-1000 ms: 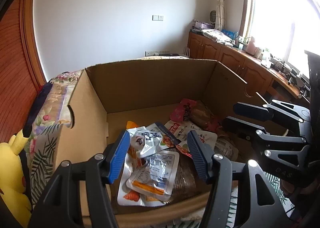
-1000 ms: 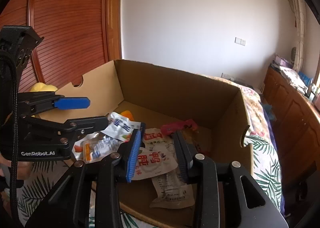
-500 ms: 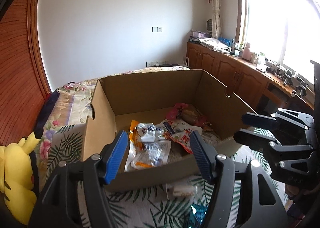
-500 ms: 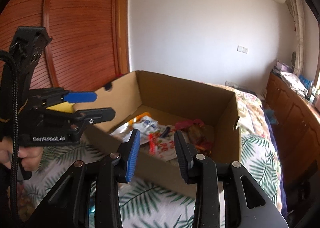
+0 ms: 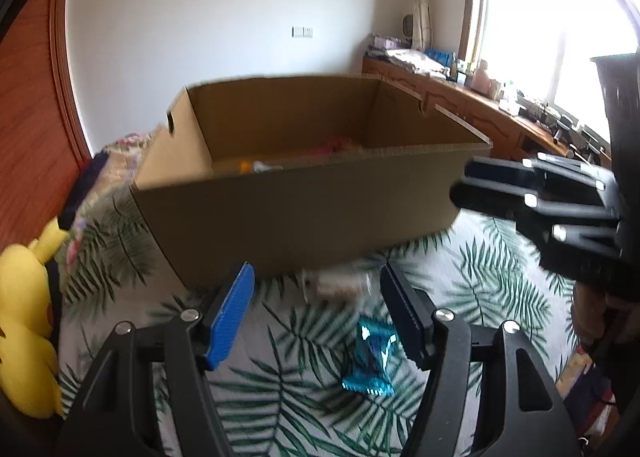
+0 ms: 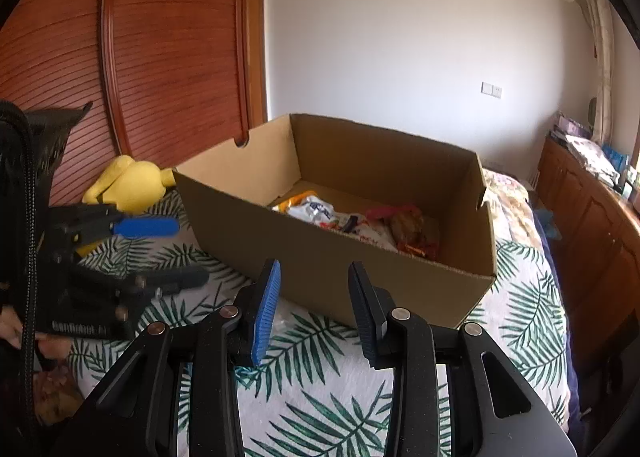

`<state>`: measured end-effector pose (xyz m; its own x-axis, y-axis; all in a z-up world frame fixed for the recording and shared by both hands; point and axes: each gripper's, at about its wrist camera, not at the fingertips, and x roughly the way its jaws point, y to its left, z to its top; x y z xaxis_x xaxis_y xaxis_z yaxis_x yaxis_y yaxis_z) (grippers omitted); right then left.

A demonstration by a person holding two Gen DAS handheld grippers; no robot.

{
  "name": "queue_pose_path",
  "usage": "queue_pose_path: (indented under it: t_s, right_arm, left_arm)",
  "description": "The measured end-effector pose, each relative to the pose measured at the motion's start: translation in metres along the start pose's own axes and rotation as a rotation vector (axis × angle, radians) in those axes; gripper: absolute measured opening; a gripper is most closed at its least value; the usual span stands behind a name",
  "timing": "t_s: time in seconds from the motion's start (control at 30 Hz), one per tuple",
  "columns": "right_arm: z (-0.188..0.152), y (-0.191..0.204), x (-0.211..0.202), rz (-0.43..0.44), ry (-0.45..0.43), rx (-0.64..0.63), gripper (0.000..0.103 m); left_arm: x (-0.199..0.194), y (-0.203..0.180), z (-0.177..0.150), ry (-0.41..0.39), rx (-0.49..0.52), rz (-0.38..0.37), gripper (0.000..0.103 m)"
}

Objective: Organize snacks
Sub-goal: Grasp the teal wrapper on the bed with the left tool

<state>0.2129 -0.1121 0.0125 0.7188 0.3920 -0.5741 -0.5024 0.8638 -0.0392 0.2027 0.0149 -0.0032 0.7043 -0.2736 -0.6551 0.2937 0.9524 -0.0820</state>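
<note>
An open cardboard box (image 5: 300, 217) (image 6: 340, 261) stands on the leaf-print bedspread (image 5: 288, 389). Several snack packets (image 6: 332, 217) lie inside it. In front of the box, on the bedspread, lie a white packet (image 5: 336, 285) and a shiny blue packet (image 5: 370, 361). My left gripper (image 5: 317, 275) (image 6: 188, 253) is open and empty, low over these two packets, with the white one seen between its fingertips. My right gripper (image 6: 314, 269) (image 5: 468, 181) hovers before the box's near wall. Its jaws stand a little apart with nothing between them.
A yellow plush toy (image 5: 24, 321) (image 6: 128, 185) lies left of the box. A red wooden wardrobe (image 6: 140, 57) stands behind it. Wooden cabinets (image 5: 480, 125) run under the window on the right. A hand (image 6: 48, 345) holds the left gripper.
Both grippers have drawn back from over the box's inside to the bedspread in front of it. The left one has also sunk lower, and the loose packets have come into its view.
</note>
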Motion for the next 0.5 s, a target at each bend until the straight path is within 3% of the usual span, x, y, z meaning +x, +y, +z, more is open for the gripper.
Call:
queue_pose_path:
  t_s: [0.5]
  right_arm:
    - [-0.028, 0.004, 0.025, 0.023, 0.084, 0.009, 0.035]
  left_arm:
    - [0.031, -0.025, -0.043, 0.131, 0.006, -0.083, 0.055]
